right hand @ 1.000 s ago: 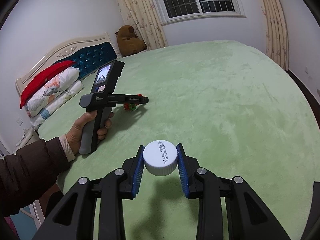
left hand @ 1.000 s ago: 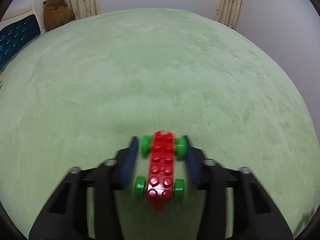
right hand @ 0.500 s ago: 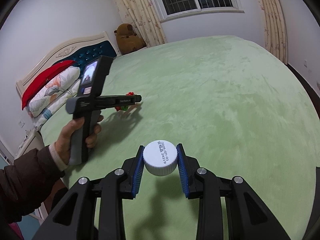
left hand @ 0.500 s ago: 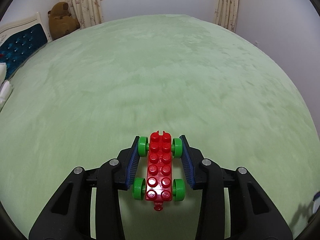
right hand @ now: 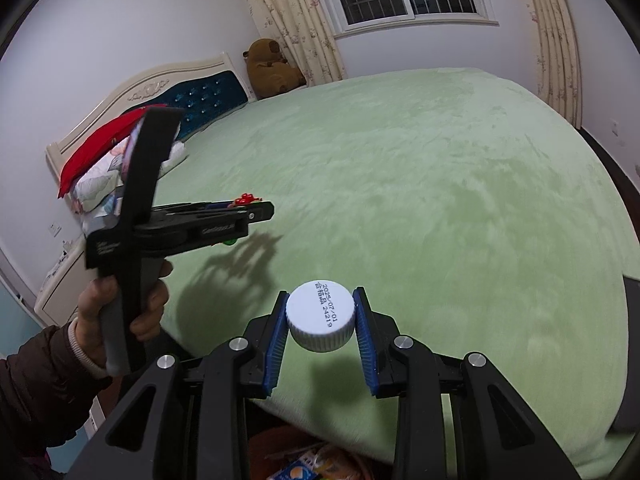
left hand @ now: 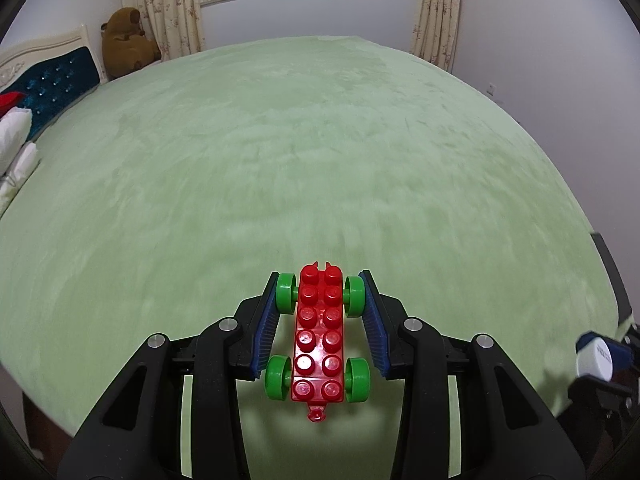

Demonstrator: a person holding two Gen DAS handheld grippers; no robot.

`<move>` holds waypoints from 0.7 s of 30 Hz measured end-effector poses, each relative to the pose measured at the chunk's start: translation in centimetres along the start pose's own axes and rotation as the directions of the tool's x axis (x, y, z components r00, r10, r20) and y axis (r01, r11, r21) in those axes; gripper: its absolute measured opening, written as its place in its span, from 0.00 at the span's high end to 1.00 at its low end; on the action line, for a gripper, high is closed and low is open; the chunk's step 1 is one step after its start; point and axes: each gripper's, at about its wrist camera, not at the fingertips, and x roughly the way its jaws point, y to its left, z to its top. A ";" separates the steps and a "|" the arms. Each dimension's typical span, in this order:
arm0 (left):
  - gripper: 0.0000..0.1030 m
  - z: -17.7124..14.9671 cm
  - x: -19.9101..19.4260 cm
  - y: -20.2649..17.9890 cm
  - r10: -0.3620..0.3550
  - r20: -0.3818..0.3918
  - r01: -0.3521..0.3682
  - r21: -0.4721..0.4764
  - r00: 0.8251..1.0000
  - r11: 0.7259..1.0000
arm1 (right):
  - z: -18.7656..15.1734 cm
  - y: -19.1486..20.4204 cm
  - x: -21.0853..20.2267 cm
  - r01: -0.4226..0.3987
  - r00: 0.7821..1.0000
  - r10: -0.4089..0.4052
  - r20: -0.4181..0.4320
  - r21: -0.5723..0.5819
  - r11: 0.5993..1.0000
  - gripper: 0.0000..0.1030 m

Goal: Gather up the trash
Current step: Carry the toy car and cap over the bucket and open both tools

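My left gripper (left hand: pixel 320 292) is shut on a red brick toy car (left hand: pixel 319 336) with green wheels, its blue pads pressing the front wheels, held above the green bed cover (left hand: pixel 304 152). In the right wrist view the left gripper (right hand: pixel 260 212) shows from the side in a person's hand (right hand: pixel 120 304), the toy car (right hand: pixel 245 200) peeking above it. My right gripper (right hand: pixel 320 312) is shut on a white ribbed bottle cap (right hand: pixel 320 320) with a printed date. That cap (left hand: pixel 596 360) also appears at the right edge of the left wrist view.
A brown plush bear (right hand: pixel 272 68) sits by the blue tufted headboard (right hand: pixel 208 100). Red and white pillows (right hand: pixel 104 152) lie at the bed's head. Below the bed's near edge, some coloured packaging (right hand: pixel 312 464) shows on the floor. Curtains (right hand: pixel 288 8) flank a barred window.
Both grippers have drawn back toward the near edge of the bed, the left one farther and slightly up. Each keeps its grip. The right gripper's cap has come into the left wrist view.
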 end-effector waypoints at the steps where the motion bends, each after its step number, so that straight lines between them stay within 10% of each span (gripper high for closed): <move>1: 0.63 -0.5 -0.4 0.0 -0.003 -0.002 0.003 -0.004 1.000 1.000 | -0.4 0.2 -0.1 0.001 1.000 -0.001 -0.003 -0.001 1.000 0.69; 21: 0.63 -17.8 -5.5 -2.3 -0.157 -0.197 0.172 0.063 0.968 0.983 | -12.2 2.4 -0.7 -0.076 0.958 0.068 -0.278 -0.016 0.997 0.69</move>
